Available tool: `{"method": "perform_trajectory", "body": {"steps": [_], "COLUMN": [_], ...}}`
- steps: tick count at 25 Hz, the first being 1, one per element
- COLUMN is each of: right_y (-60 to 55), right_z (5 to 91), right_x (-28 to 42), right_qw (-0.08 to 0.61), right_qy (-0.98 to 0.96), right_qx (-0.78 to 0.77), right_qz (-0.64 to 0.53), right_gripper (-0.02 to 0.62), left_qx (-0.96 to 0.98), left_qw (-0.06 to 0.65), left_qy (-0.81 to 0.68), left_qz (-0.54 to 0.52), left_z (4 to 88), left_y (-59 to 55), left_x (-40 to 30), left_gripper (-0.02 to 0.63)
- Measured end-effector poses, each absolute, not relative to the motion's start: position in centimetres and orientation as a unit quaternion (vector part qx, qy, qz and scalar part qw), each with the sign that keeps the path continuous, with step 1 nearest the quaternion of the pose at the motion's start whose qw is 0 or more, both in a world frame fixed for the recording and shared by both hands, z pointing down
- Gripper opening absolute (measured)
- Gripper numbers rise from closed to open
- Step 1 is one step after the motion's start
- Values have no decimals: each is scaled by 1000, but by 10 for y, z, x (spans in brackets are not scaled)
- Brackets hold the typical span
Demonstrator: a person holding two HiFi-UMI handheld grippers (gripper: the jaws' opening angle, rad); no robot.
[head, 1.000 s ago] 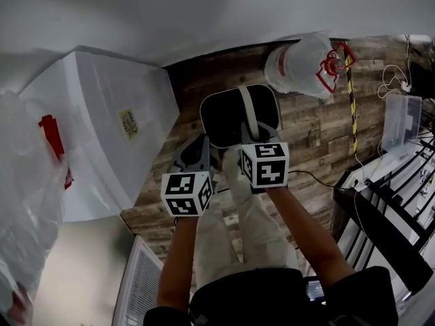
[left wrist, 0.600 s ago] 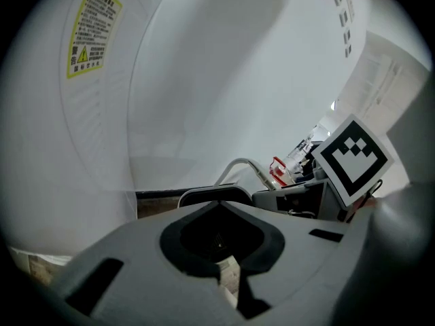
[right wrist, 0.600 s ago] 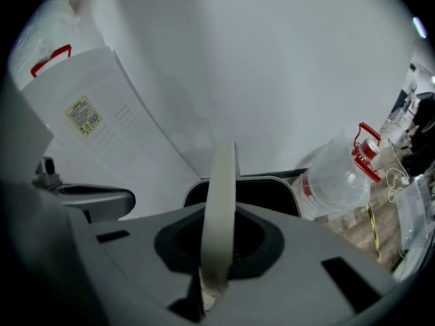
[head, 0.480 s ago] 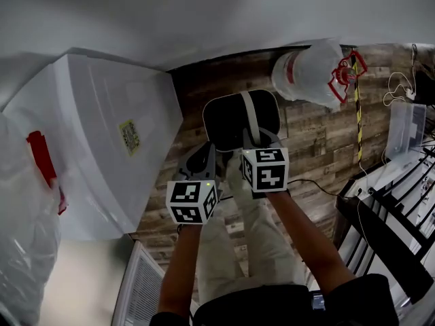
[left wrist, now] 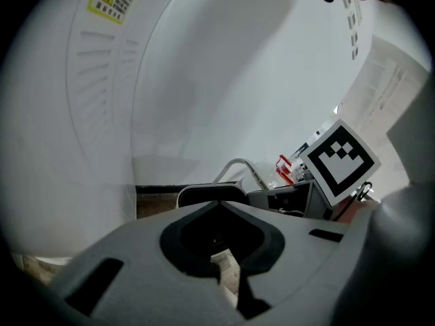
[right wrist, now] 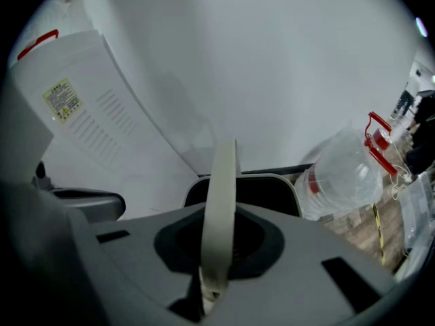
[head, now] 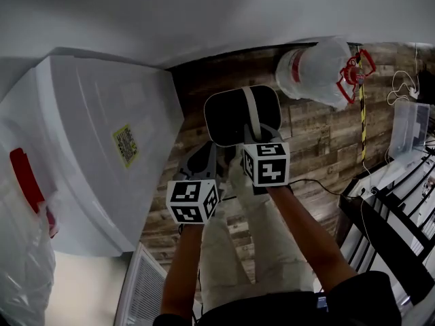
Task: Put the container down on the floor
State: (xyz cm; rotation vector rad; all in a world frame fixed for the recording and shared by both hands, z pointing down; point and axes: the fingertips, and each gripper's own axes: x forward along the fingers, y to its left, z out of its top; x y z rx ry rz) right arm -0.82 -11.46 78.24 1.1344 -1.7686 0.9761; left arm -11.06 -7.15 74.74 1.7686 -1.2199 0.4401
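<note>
A dark container with a pale rim and a pale strap handle hangs above the wood-plank floor. My right gripper is shut on that handle, and in the right gripper view the handle runs up out of the closed jaws over the container's rim. My left gripper hovers just left of it, shut on nothing. In the left gripper view its jaws leave only a thin slit, with the container beyond them.
A large white appliance stands close on the left. A clear water jug with a red handle lies beyond the container. To the right are a black rack and a clear box. A floor vent and a plastic bag sit at lower left.
Both grippers and the hanging container have sunk toward the floor. The right gripper's hold on the handle is unchanged, and the left gripper stays shut beside it.
</note>
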Motion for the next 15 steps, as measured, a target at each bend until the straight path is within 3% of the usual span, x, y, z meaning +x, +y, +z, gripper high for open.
{"method": "perform_trajectory", "body": {"steps": [15], "right_y": [-116], "right_z": [829], "right_x": [-14], "right_qw": [417], "right_qy": [-689], "right_qx": [451], "right_qz": [385], "right_gripper": [34], "left_qx": [724], "left_qw": [459], "left_qy": [-475], "left_qz": [198], "left_z": [793], "left_y": [-81], "left_x": [-114], "left_gripper": [17]}}
